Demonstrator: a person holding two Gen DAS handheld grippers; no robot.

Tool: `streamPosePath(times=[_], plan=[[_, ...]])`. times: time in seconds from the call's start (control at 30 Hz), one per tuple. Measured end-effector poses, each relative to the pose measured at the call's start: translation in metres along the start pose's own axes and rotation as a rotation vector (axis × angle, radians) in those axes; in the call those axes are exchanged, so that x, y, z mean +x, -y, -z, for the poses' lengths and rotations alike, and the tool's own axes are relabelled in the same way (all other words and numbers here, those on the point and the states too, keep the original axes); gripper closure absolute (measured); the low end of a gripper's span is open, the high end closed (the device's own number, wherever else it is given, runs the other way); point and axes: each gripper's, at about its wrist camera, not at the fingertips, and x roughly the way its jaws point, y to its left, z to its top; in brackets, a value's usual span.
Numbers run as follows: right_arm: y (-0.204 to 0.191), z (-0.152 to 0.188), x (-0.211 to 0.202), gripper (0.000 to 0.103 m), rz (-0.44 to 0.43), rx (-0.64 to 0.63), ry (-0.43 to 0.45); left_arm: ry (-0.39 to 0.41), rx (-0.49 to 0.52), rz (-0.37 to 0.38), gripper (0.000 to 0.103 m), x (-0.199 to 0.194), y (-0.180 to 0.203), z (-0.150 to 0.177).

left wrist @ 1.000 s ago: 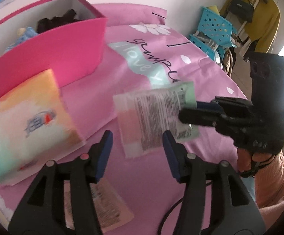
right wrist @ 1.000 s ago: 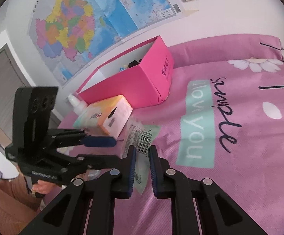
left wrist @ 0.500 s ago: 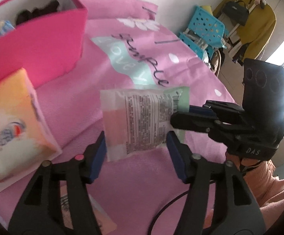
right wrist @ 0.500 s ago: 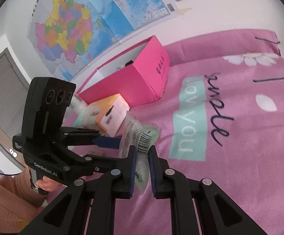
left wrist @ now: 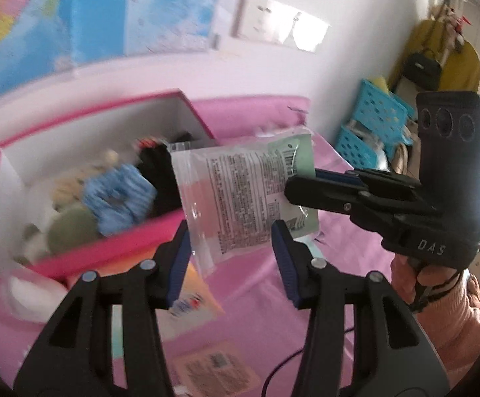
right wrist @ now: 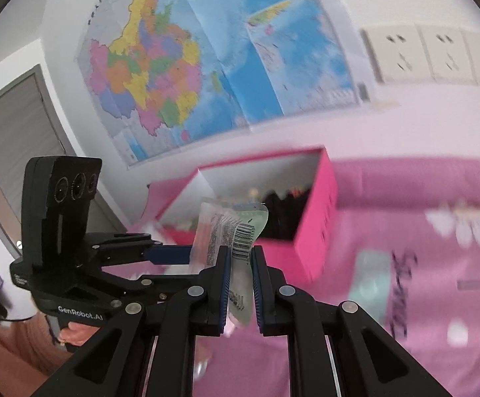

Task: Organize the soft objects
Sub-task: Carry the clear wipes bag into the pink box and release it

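Note:
My right gripper (right wrist: 241, 266) is shut on a clear plastic packet (right wrist: 231, 231) with printed text and a barcode, holding it in the air. In the left wrist view the packet (left wrist: 240, 198) hangs in front of the open pink box (left wrist: 114, 241), pinched at its right edge by the right gripper (left wrist: 301, 182). My left gripper (left wrist: 231, 248) is open and empty, its fingers just below the packet. The pink box (right wrist: 316, 218) holds a blue knitted item (left wrist: 117, 198), a black item (left wrist: 160, 172) and other soft things.
A colourful tissue pack (left wrist: 190, 297) lies in front of the box and another flat packet (left wrist: 216, 370) lies near me on the pink bedsheet (right wrist: 422, 281). A map (right wrist: 190, 59) hangs on the wall. Blue crates (left wrist: 372, 129) stand beside the bed.
Both grippers have risen and tilted up toward the pink box. The right gripper has carried the packet from low over the sheet up to the box's front.

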Motion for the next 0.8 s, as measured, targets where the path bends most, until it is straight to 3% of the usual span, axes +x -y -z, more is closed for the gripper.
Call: streamPosePath(times=[0.17, 0.5, 0.63, 0.67, 0.73, 0.8], plan=[[0.001, -0.027, 0.034, 0.091, 0.022, -0.024, -0.010, -0.005, -0.047, -0.047, 0.052, 0.008, -0.026, -0.019], [0.016, -0.040, 0.092, 0.088, 0.117, -0.024, -0.086, -0.072, -0.126, -0.110, 0.052, 0.045, -0.056, -0.030], [0.013, -0.040, 0.100, 0.082, 0.198, -0.048, -0.090, -0.072, -0.130, -0.154, 0.052, 0.048, -0.058, -0.027], [0.011, -0.039, 0.098, 0.074, 0.210, -0.054, -0.082, -0.069, -0.126, -0.161, 0.052, 0.047, -0.058, -0.026], [0.010, -0.038, 0.092, 0.068, 0.227, -0.054, -0.067, -0.059, -0.129, -0.172, 0.052, 0.045, -0.060, -0.024], [0.010, -0.037, 0.085, 0.068, 0.233, -0.056, -0.057, -0.042, -0.137, -0.178, 0.052, 0.039, -0.062, -0.021]])
